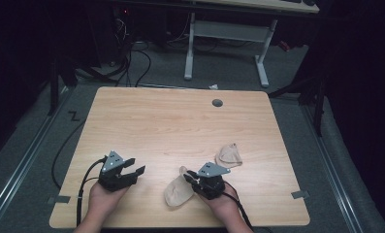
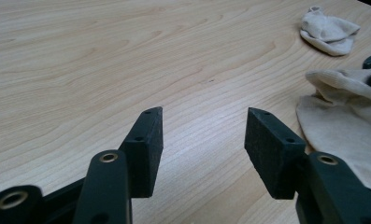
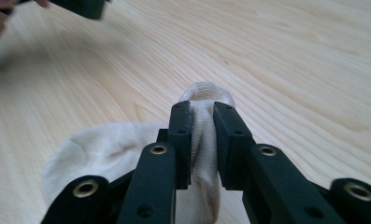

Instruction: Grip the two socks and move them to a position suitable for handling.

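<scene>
Near the front edge of the table [image 1: 146,111], right of its middle, a cream sock [image 1: 176,193] lies flat on the wood with its cuff end lifted. The right gripper [image 1: 194,178] has that cuff between its jaws: in the right gripper view the ribbed fabric [image 3: 203,135] stands bunched in the narrow gap, both pads against it, while the rest of the sock spreads pale on the table below and to the left. The person's right hand [image 1: 219,199] sits behind the gripper at the front edge, a cable trailing off toward the front right corner. The left gripper [image 1: 136,166] is held over the front left part of the table, well apart from the sock, its jaws spread wide with nothing between them; the left gripper view shows bare wood in the gap [image 2: 204,135]. A second sock [image 1: 230,155], crumpled, lies farther back and to the right, near the first but not touching it. A grey grommet [image 1: 217,103] sits near the back edge.
</scene>
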### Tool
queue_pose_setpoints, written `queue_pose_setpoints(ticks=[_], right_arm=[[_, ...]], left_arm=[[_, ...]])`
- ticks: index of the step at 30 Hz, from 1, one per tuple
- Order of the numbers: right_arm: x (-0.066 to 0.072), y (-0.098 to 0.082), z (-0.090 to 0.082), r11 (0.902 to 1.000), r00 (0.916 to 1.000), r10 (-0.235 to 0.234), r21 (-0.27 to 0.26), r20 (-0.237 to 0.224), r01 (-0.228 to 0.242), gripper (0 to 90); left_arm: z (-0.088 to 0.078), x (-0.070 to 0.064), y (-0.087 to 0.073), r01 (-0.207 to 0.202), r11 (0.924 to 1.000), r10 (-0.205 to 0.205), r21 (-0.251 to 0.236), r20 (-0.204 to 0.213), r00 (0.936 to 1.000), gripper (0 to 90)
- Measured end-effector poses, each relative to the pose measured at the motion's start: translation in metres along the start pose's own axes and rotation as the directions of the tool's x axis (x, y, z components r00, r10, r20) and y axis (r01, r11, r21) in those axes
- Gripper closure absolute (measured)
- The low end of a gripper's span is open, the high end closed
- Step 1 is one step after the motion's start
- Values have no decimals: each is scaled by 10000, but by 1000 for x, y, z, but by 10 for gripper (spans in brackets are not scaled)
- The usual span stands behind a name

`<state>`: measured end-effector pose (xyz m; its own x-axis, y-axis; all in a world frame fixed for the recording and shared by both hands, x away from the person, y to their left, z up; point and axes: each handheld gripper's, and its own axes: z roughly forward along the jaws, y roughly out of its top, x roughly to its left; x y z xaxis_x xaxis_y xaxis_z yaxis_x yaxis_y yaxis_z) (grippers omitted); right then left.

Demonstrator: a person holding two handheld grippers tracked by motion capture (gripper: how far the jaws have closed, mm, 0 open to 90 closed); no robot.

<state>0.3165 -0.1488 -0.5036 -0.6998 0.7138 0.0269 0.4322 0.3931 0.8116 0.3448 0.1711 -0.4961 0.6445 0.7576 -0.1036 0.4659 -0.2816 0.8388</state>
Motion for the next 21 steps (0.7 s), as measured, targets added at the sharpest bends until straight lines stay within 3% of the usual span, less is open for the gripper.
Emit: queue_pose_setpoints(ticks=[8,12,17,20,21], right_arm=[[-13,-13,2,9984,9991,322,457,274,-335,709],[-20,-14,-7,9981,9975,549,263,455,-561,672],[-28,-15,-19,9972,9948,752,-45,685,-750,664],[-36,-15,-29,9958,9910,883,-317,1006,-855,663],[-37,-15,-30,9952,9903,935,-381,1031,-900,666]], left_arm=[[3,-7,0,-98,9999,96,92,215,9997,474],[9,-24,0,-562,9980,545,294,556,9970,474],[16,-42,-1,-986,9941,936,457,1006,9905,475],[22,-62,-2,-1372,9887,1269,611,1487,9807,474],[22,-62,-2,-1372,9887,1269,611,1487,9807,474]])
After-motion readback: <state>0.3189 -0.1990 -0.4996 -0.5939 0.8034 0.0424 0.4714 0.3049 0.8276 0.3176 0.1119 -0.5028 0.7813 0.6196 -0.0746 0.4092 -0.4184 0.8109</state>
